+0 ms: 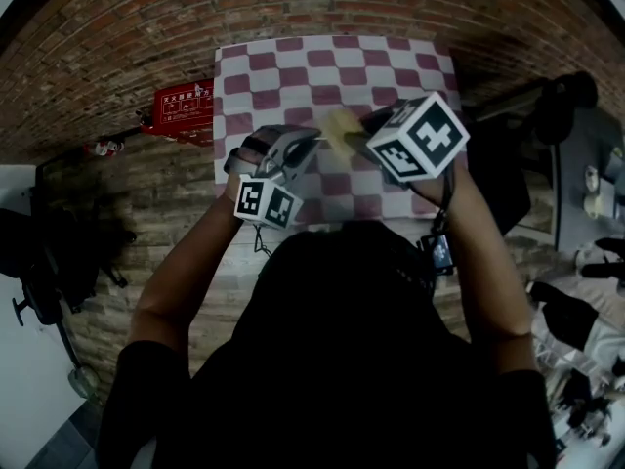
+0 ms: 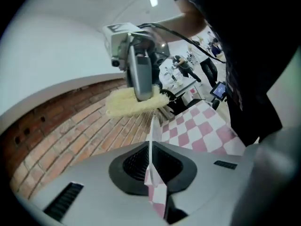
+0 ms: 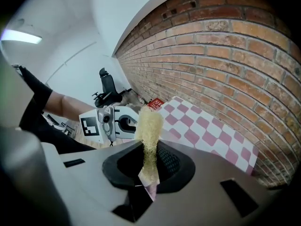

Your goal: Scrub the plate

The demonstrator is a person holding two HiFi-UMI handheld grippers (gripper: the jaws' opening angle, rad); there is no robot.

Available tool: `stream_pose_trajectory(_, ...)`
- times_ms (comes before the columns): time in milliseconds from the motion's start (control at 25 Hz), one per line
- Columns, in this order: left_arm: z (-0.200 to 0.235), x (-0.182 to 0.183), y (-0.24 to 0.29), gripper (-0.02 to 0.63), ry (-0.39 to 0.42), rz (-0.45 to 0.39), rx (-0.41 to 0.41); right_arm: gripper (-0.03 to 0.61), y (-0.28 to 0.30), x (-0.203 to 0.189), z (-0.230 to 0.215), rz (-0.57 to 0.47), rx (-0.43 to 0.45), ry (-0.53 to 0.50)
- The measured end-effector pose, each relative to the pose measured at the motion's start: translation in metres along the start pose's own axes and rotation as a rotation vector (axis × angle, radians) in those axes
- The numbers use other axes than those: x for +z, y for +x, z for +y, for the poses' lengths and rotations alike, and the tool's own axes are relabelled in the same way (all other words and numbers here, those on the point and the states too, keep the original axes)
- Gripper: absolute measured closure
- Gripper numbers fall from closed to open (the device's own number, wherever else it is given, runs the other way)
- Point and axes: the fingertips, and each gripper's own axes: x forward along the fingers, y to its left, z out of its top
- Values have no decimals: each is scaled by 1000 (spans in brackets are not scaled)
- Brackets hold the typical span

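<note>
Above the pink-checkered tablecloth point(image 1: 293, 71), my left gripper point(image 2: 150, 166) pinches the plate point(image 2: 151, 140) edge-on, and my right gripper point(image 3: 148, 168) clamps a yellow scrubber point(image 3: 149, 124).

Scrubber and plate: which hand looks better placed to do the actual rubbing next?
Right. The right gripper already pinches the yellow scrubber, raised over the checkered table. The left gripper is shut on a thin thing seen edge-on, apparently the plate, so it probably only steadies it.
</note>
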Motion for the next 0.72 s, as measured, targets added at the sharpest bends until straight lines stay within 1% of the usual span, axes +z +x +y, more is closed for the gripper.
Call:
stream_pose_trajectory(160,8,16,-7,592,190,-28,81,526,-6,11,6,13,25,-21)
stream_pose_trajectory(280,9,29,-12,592,285,-67,110,526,-8,12,11,33,49,-42)
stream_pose_trajectory(360,11,38,-15,592,332,-96,127,526,-8,12,13,50,57,-59)
stream_pose_trajectory(560,11,43,-22,592,429,-105,139,528,-9,14,15,97,71,-112)
stream_pose_trajectory(720,11,51,-25,592,488,-120,125,528,-9,7,14,148,92,-136)
